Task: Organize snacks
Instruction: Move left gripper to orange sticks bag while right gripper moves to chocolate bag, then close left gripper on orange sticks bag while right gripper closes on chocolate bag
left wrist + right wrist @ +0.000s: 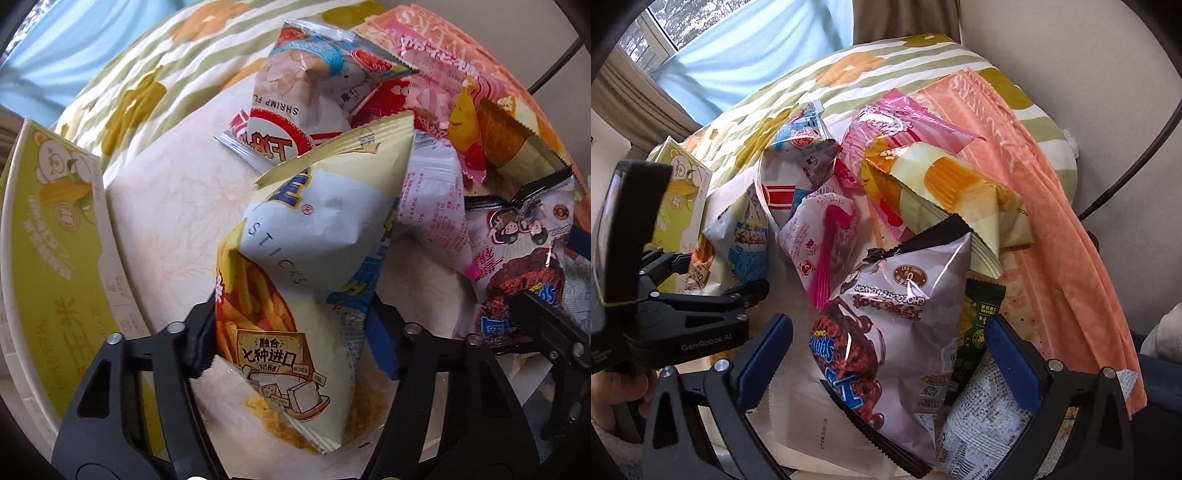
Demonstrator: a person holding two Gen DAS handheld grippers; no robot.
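Clamped in the left claw (291,354): a cheese-sticks bag (314,258), pinched near its lower end, upright over a pale surface (166,229). Spread wide around a chocolate bag (886,332): the right claw (882,358), pads not pressing it. Heaped behind: shrimp bag (295,107), pink packets (901,125), yellow bag (945,192). Left of the pile: green box (55,240).
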